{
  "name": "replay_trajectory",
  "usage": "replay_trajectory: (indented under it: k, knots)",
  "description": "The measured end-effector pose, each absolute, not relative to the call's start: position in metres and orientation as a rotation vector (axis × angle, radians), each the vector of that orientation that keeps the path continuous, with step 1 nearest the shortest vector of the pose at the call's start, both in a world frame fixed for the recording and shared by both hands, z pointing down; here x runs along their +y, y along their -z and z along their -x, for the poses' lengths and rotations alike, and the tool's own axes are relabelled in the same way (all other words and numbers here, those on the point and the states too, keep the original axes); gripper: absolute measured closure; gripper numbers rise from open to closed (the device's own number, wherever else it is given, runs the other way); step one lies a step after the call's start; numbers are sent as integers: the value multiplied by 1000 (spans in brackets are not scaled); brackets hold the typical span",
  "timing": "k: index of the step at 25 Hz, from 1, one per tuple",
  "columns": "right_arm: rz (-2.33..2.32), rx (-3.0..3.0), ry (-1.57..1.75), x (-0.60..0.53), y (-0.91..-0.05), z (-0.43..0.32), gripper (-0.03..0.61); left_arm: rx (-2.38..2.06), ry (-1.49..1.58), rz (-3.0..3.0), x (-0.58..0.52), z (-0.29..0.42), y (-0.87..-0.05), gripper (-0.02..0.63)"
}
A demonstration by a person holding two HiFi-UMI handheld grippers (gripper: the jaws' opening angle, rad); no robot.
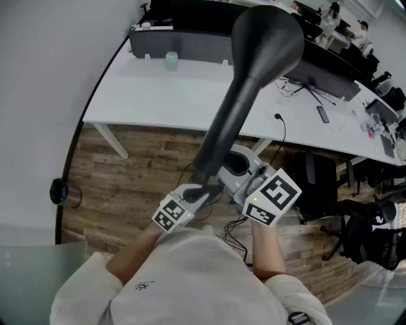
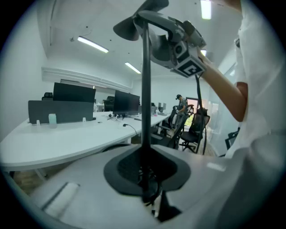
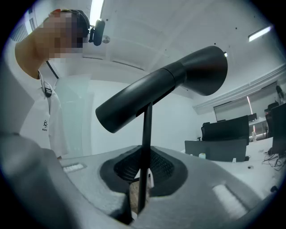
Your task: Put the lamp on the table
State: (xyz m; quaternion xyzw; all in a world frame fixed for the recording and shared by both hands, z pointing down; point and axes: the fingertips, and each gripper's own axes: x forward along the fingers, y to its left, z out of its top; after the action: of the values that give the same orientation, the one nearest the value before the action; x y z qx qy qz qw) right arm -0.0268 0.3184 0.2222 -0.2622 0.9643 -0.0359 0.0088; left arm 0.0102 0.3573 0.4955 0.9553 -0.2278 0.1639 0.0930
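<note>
I hold a black lamp off the floor with both grippers. Its dark cone-shaped head (image 1: 254,70) rises toward the camera in the head view, in front of the long white table (image 1: 158,95). My left gripper (image 1: 204,190) is shut on the lamp's thin black stem (image 2: 145,89), which stands upright between its jaws (image 2: 145,188). My right gripper (image 1: 233,172) is shut on the same stem (image 3: 146,147) higher up, just under the lamp head (image 3: 165,89). The right gripper (image 2: 178,49) shows at the top of the left gripper view. The lamp's base is hidden.
On the table stand a pale green bottle (image 1: 171,61), dark monitors (image 1: 190,16), cables and a phone (image 1: 323,113). Black office chairs (image 1: 355,228) crowd the right. A cable runs over the wood floor (image 1: 127,184). A round black object (image 1: 59,190) sits by the left wall.
</note>
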Motion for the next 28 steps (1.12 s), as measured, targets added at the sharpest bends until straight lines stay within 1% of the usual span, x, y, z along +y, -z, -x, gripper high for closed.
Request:
replay_trajectory:
  k: [14, 28]
  knots:
    - [826, 3003, 109, 301, -219, 33, 538, -653, -502, -2842, 343, -7, -495, 571]
    - [800, 3002, 69, 301, -209, 3, 537, -694, -492, -2840, 337, -34, -486, 571]
